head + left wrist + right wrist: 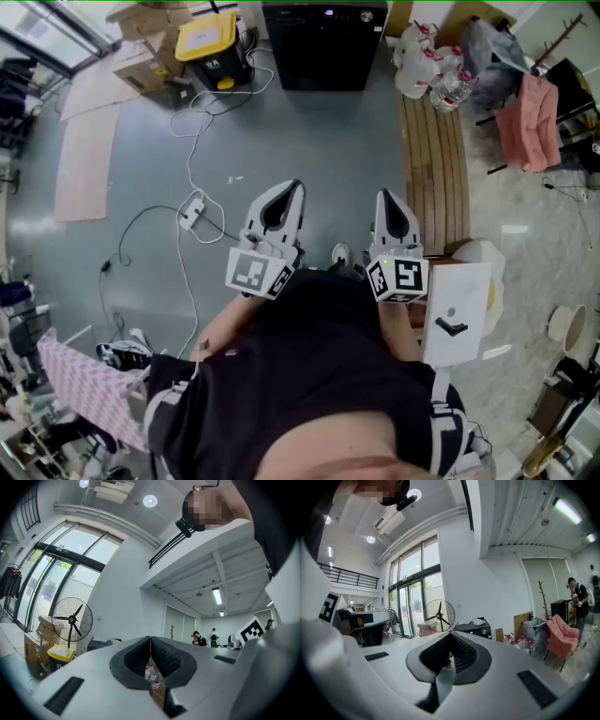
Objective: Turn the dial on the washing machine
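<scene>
Left gripper (pixel 292 192) and right gripper (pixel 386 200), jaws together.

Grey floor (pixel 328 159), white power strip (pixel 192 214) with trailing cable, pink mat (pixel 84 159), yellow-lidded box (pixel 211 42), slatted wooden platform (pixel 433 169)

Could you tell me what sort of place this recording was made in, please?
Probably an indoor workspace or lab hall, not a home: a bare grey floor with loose cables, cardboard boxes, and a standing fan by tall glass doors.
</scene>
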`<action>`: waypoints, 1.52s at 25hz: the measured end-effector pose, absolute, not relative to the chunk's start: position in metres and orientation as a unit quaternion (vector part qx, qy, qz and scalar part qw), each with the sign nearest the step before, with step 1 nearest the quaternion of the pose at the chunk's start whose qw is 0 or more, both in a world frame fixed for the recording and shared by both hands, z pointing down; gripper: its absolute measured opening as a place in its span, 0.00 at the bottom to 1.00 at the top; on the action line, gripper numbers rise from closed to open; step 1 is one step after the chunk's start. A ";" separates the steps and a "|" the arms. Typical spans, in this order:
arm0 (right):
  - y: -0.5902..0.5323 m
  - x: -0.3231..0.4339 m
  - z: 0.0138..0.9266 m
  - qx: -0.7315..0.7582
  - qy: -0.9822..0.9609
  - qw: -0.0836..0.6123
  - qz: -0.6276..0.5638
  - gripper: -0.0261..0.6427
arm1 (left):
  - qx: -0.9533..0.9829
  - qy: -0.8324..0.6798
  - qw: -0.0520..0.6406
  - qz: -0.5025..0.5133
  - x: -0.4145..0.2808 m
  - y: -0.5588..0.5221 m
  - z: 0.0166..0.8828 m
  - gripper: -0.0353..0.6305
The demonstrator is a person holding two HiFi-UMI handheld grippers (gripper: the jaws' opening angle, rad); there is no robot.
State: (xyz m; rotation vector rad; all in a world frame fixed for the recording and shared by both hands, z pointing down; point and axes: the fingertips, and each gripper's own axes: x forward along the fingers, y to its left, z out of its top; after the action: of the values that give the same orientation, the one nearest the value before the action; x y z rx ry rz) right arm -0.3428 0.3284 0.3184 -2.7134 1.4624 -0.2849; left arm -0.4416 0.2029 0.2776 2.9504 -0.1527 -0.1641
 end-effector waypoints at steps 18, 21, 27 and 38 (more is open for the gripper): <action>0.347 -0.308 0.315 -0.874 0.477 0.033 -0.087 0.09 | 0.992 -0.062 0.095 -0.051 -0.414 0.224 0.283 0.09; 0.354 -0.291 0.320 -0.866 0.490 0.029 -0.094 0.28 | 0.992 -0.072 0.095 -0.051 -0.396 0.234 0.286 0.09; 0.383 -0.238 0.326 -0.855 0.506 0.028 -0.106 0.28 | 0.990 -0.097 0.090 -0.049 -0.349 0.264 0.282 0.09; 0.341 -0.138 0.352 -0.842 0.523 0.042 -0.124 0.28 | 0.989 -0.115 0.089 -0.032 -0.262 0.235 0.299 0.09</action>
State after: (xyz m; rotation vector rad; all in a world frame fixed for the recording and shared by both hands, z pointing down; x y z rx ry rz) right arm -0.1385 0.3411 0.3521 -2.5772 1.5999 -0.3795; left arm -0.2619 0.2352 0.2993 2.9423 -0.3433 -0.0966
